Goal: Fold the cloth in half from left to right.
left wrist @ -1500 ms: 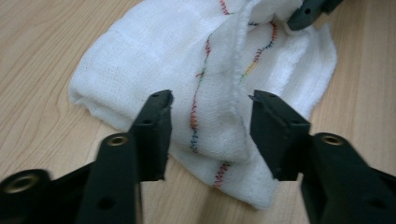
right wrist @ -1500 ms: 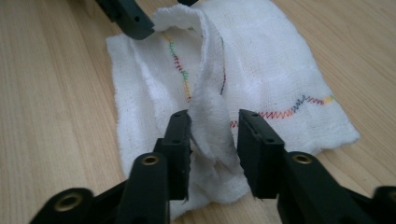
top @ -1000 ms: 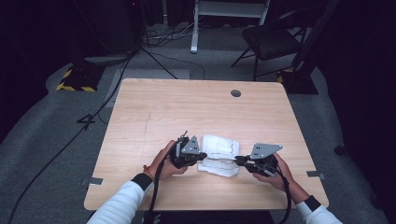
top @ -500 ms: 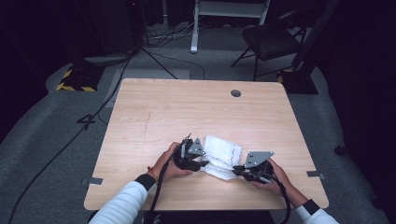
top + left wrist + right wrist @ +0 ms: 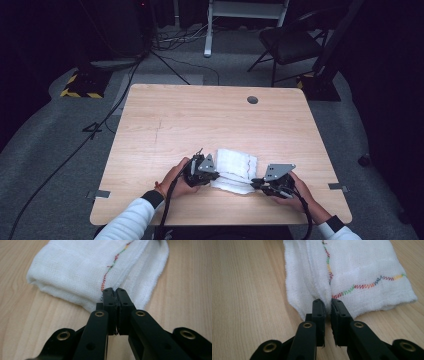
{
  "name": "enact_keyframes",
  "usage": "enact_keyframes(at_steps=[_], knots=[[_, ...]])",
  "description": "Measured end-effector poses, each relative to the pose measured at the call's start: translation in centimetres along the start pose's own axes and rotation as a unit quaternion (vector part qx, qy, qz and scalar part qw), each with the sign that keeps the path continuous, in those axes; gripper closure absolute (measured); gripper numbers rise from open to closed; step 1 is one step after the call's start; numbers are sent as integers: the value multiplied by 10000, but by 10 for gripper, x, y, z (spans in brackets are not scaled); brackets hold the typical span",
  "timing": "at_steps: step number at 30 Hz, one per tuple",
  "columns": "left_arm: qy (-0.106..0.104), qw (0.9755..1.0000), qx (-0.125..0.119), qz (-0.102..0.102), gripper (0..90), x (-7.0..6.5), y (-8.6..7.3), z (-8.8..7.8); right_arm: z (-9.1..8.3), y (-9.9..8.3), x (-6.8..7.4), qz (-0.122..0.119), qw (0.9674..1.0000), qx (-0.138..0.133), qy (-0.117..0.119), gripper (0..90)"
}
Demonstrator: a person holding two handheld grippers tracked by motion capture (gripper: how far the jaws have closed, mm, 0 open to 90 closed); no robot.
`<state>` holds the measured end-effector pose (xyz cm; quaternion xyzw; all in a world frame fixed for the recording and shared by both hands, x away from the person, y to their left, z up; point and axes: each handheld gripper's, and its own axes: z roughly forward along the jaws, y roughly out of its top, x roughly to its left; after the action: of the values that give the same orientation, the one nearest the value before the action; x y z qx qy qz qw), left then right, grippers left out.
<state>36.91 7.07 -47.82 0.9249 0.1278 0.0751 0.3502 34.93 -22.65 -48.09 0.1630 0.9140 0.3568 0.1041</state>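
Cloth, high view: we found the folded white cloth [image 5: 237,167] lying on the near half of the wooden table [image 5: 200,120], between the two hands, close to the person's edge.
Grippers, high view: the left gripper [image 5: 216,176] met the cloth's left side and the right gripper [image 5: 254,182] its near right corner. We judged that the two opposed holds were there so the cloth could be drawn taut or folded over evenly.
Left jaws, left gripper view: the left gripper [image 5: 115,293] was fully clamped, its jaws having just been closing, with a thin edge of the cloth [image 5: 75,272] nipped between the pads.
Stitching, left gripper view: a coloured zigzag seam [image 5: 110,272] ran straight to the jaws (a handy landmark for the hem), so we took the grip to be on the hemmed border, where the layers stay together.
Right jaws, right gripper view: the right gripper [image 5: 327,303] was closed almost all the way, a slim gap left where a bunched fold of the cloth [image 5: 362,270] was squeezed between the pads.
Fold, right gripper view: the layers puckered toward the jaws, and the seams [image 5: 367,285] crossed behind; we read this as a pinch through several layers, to keep the stack from sliding apart.
Rest of cloth, both gripper views: it lay flat on the wood, not lifted.
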Motion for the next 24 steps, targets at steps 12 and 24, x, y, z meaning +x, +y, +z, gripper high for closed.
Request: enact_keyframes(at_steps=[12, 24], knots=[[64, 9999, -49, -148, 728, -12, -8, 4, 3, -5, 1, -66, 9999, 48, -100, 778], [547, 9957, -54, -744, 241, -14, -25, -17, -10, 2, -9, 262, 9985, -448, -175, 384]])
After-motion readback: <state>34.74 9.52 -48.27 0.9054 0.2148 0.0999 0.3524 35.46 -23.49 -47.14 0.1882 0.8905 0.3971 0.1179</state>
